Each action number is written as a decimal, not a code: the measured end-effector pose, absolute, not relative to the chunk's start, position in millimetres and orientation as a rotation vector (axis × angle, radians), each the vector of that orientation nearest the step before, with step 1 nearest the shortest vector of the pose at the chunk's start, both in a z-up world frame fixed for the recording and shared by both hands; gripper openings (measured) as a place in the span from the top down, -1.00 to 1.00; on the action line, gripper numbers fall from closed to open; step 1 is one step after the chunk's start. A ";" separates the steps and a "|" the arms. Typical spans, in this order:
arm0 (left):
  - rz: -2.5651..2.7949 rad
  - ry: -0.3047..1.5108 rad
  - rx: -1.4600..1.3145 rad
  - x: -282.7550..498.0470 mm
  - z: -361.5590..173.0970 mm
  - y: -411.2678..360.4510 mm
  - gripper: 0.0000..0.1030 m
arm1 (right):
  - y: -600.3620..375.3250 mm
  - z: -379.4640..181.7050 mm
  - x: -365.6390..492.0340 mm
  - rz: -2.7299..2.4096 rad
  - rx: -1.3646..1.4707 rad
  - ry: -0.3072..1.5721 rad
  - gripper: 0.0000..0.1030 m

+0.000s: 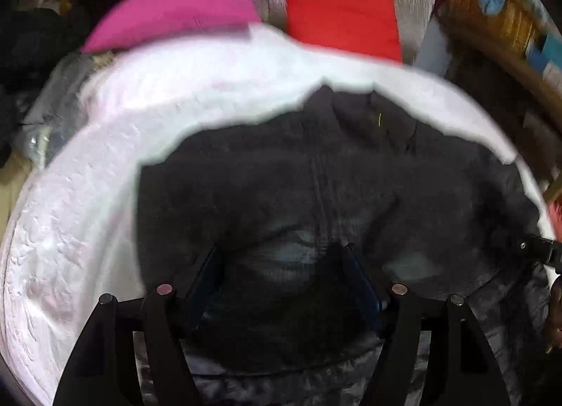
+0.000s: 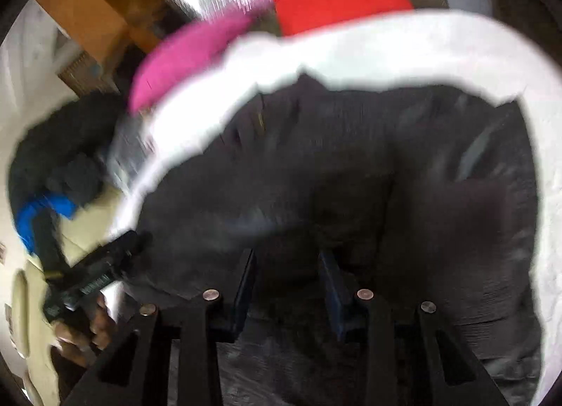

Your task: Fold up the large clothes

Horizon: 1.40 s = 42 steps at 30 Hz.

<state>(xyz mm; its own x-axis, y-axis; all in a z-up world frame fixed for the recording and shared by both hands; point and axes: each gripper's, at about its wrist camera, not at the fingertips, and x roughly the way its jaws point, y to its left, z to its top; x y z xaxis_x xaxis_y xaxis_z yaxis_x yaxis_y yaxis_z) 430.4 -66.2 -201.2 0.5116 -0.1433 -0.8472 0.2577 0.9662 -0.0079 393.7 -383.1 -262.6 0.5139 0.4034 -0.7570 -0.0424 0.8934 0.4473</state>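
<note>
A black jacket (image 1: 316, 177) lies spread on a white quilt (image 1: 87, 230), collar at the far side and a seam down its middle. In the left wrist view my left gripper (image 1: 281, 247) hovers over the near hem, its blue pads (image 1: 203, 283) wide apart and open above a rumpled fold. In the right wrist view my right gripper (image 2: 286, 253) has its pads (image 2: 332, 293) drawn in on bunched black jacket (image 2: 351, 160) fabric near the hem. The left gripper (image 2: 130, 244) shows at that view's left edge, held by a hand (image 2: 84, 332). The picture is blurred.
A pink pillow (image 1: 168, 15) and a red pillow (image 1: 340, 12) lie at the head of the bed. Dark clothes (image 2: 63, 160) with something blue are piled left of the quilt (image 2: 386, 44). Wooden furniture (image 1: 498, 19) stands to the right, a cardboard box (image 2: 87, 12) at the far left.
</note>
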 end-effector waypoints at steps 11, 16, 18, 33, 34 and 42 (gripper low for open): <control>-0.172 0.925 0.038 438.9 -178.7 -43.2 -0.41 | -447.1 -236.5 382.5 0.090 0.519 0.826 0.21; -0.103 1.023 0.099 453.0 -204.2 -36.9 -0.41 | -464.0 -261.8 390.4 0.055 0.553 0.914 0.21; -0.099 1.008 0.142 451.5 -202.3 -43.4 -0.41 | -462.0 -255.4 386.2 0.054 0.540 0.918 0.21; -0.277 1.039 0.256 408.9 -208.4 -57.9 -0.42 | -359.3 -264.1 358.9 0.335 0.265 1.079 -0.14; -0.282 1.033 0.272 408.4 -210.0 -59.5 -0.42 | -356.5 -264.5 361.8 0.332 0.255 1.080 -0.14; -0.307 0.973 0.168 408.6 -183.4 -44.3 -0.42 | -386.6 -230.1 356.4 0.292 0.351 0.939 -0.13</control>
